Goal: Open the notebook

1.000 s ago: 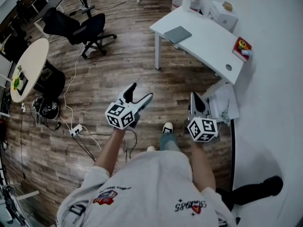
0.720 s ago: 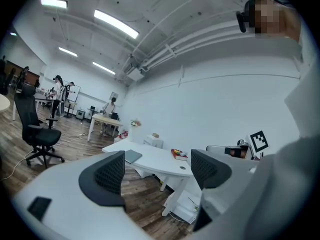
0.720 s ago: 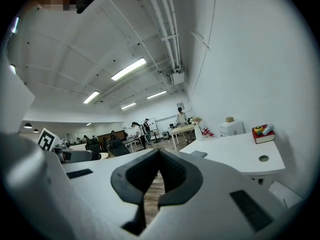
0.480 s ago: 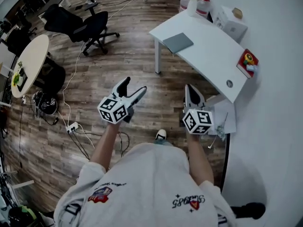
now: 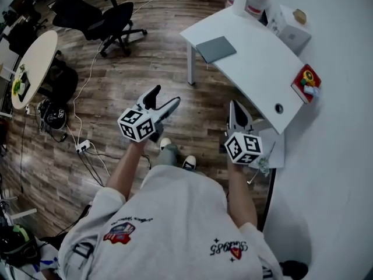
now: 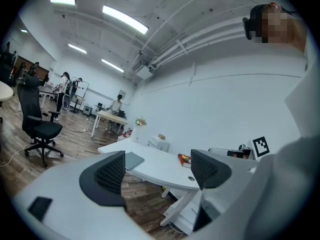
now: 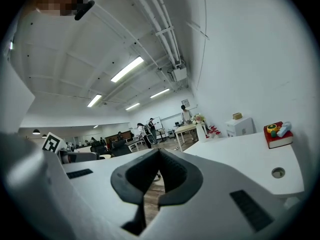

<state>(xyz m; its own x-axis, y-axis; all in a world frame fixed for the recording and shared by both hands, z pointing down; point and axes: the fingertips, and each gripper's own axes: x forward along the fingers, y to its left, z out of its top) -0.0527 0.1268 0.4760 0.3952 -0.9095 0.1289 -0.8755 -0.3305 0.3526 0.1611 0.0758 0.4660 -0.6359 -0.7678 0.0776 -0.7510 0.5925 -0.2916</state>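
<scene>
With your left claw (image 5: 162,100) open and empty and your right claw (image 5: 239,112) closed on nothing, the notebook (image 5: 216,49), toward 1 o'clock near the bench (image 5: 262,74) edge, may slide off if you shove its cover.

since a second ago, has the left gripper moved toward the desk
Yes. The left gripper has moved forward and now sits nearer the front corner of the white desk.

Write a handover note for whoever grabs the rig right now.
Left gripper: open, empty, held over the floor, short of the desk.
Right gripper: shut, nothing in it, held in the air beside the white desk.
Notebook: grey, closed, flat near the desk's corner, neither gripper on it.
Done: nothing on the notebook yet.
Left: step up to the desk, probably steady the notebook with one gripper, lift the cover open.
</scene>
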